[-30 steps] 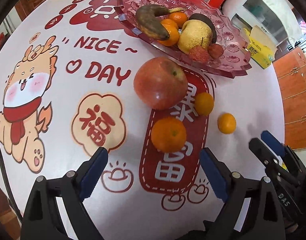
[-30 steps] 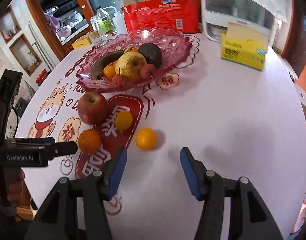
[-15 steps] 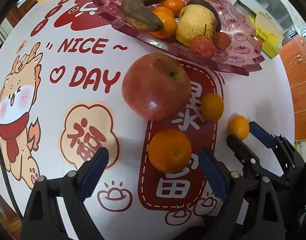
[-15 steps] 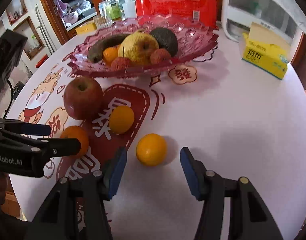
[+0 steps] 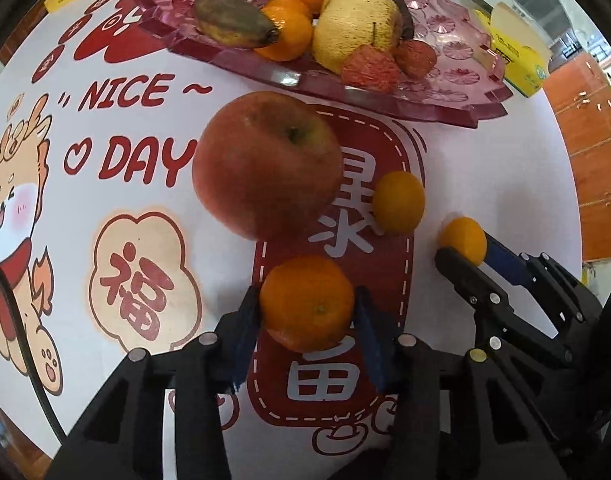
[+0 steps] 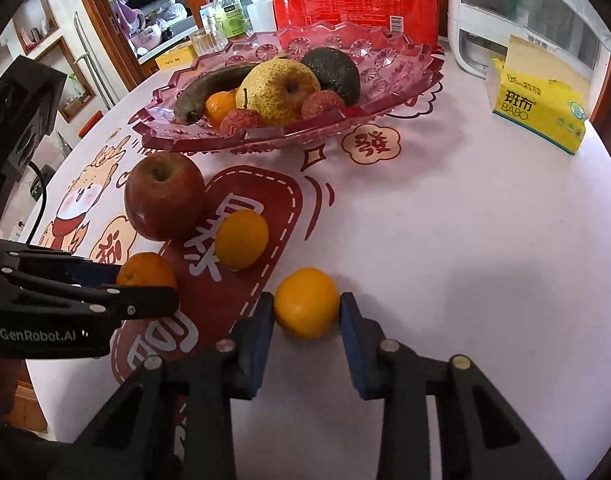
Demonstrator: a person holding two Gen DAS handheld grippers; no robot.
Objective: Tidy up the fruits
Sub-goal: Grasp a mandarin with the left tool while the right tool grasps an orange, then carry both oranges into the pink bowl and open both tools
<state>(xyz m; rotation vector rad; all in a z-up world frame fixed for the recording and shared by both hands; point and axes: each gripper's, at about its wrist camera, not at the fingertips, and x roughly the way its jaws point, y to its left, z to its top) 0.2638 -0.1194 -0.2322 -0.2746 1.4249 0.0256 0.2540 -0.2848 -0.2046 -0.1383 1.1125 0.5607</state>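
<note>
**Both grippers clamp oranges on the table**

The left gripper (image 5: 307,312) lies low over the tablecloth (image 6: 445,240), its pads pressing a dark orange (image 5: 307,304). The right gripper (image 6: 306,314) likewise squeezes a yellow orange (image 6: 306,308). Just beyond sit one apple (image 6: 164,196) and a third orange (image 6: 241,239), loose. The pink fruit tray (image 6: 385,60) behind holds a banana, pear, avocado, two oranges and two lychees.

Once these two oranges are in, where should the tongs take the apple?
Grip the red apple across its widest middle, approaching from above. It sits upright with its stem dimple on top, and the small orange nearly touches its right side, so place the fingers front and back.
</note>
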